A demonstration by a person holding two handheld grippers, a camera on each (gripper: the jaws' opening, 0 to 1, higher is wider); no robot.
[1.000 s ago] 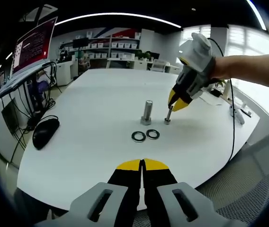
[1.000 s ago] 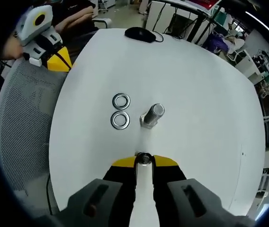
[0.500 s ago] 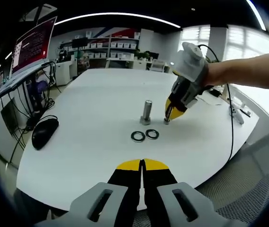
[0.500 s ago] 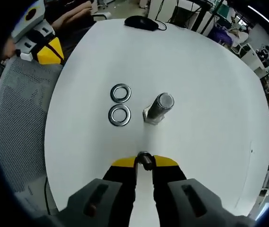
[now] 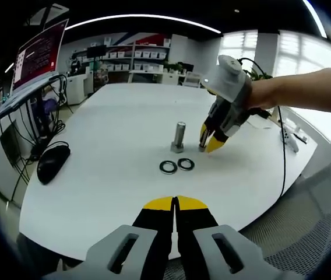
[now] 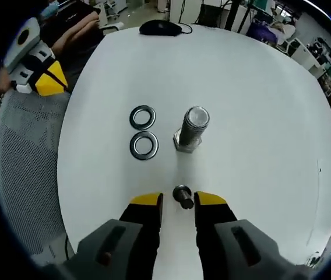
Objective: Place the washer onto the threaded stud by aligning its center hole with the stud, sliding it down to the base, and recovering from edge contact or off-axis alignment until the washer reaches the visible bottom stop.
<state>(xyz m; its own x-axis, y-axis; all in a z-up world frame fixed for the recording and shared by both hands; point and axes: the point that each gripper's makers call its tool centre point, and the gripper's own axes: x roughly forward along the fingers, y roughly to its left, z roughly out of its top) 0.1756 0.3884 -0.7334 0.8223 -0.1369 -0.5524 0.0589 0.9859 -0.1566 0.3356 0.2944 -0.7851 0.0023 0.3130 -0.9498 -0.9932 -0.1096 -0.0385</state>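
On the white round table (image 6: 259,87), going left to right in the right gripper view, two flat steel washers (image 6: 143,116) lie side by side, untouched, just beside a large upright steel bolt (image 6: 192,127) standing on its hex head. Below it, a small thin threaded stud (image 6: 183,196) stands between the yellow tips of the right claw (image 6: 178,201), whose jaws are parted and apparently clear of it; the stud probably stands there to receive a washer. In the left gripper view, a black computer mouse (image 5: 52,162) lies far left. The left claw (image 5: 175,202) hangs back at the table's near edge, jaws pressed together on nothing.
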